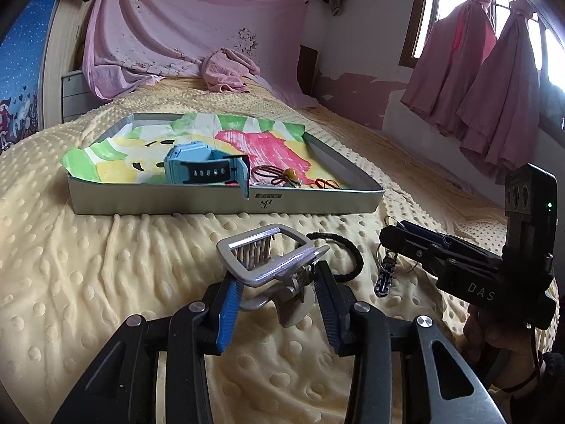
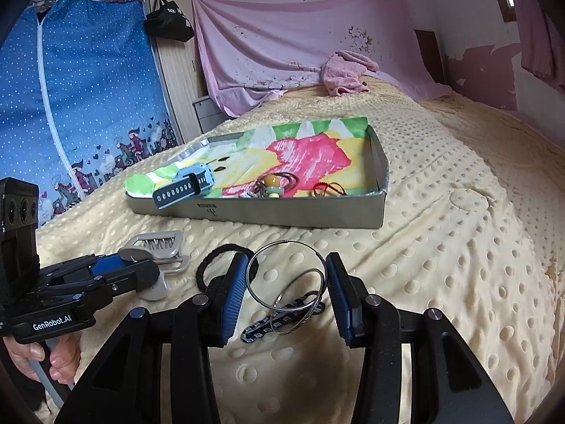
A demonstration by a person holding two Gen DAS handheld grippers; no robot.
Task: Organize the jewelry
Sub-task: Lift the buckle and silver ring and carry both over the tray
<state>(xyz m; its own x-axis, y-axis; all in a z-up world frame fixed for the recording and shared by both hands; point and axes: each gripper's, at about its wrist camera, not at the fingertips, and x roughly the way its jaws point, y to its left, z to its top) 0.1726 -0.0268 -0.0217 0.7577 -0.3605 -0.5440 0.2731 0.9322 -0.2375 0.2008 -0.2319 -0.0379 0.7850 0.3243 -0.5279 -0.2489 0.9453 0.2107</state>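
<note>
A grey tray [image 1: 226, 202] lined with colourful paper sits on the yellow bed and holds a blue watch [image 1: 204, 168], a brown cord with a bead [image 1: 282, 174] and a red cord [image 1: 326, 183]. My left gripper [image 1: 273, 286] is closed around a silver hair claw clip [image 1: 268, 258], also seen in the right wrist view [image 2: 159, 247]. My right gripper [image 2: 286, 282] is open, its fingers on either side of a large metal ring [image 2: 286, 275] with a braided key strap [image 2: 279, 321]. A black hair tie [image 2: 226, 265] lies between the two grippers.
The tray [image 2: 282, 212] is ahead on the dotted yellow blanket [image 2: 441, 247]. A pink towel [image 2: 346, 70] lies at the bed's far end. A blue wardrobe cover [image 2: 81, 106] stands left, pink curtains [image 1: 487, 106] right.
</note>
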